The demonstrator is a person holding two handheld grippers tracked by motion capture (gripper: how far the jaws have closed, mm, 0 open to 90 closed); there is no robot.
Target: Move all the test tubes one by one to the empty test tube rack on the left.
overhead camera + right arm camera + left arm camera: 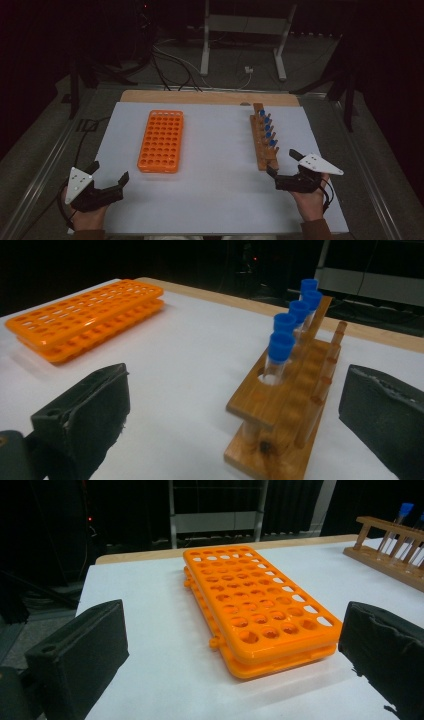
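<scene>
Both grippers, left gripper [109,176] and right gripper [283,161], are sitting released; capped tubes [281,347] are standing in the wooden rack [261,142], well apart from the orange tray [161,141]. A careless approach risks toppling that narrow rack.

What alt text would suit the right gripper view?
A wooden rack holding blue-capped tubes stands on a white table, seen between the two open black jaws of the right gripper. An empty orange rack lies farther off to the left.
</scene>
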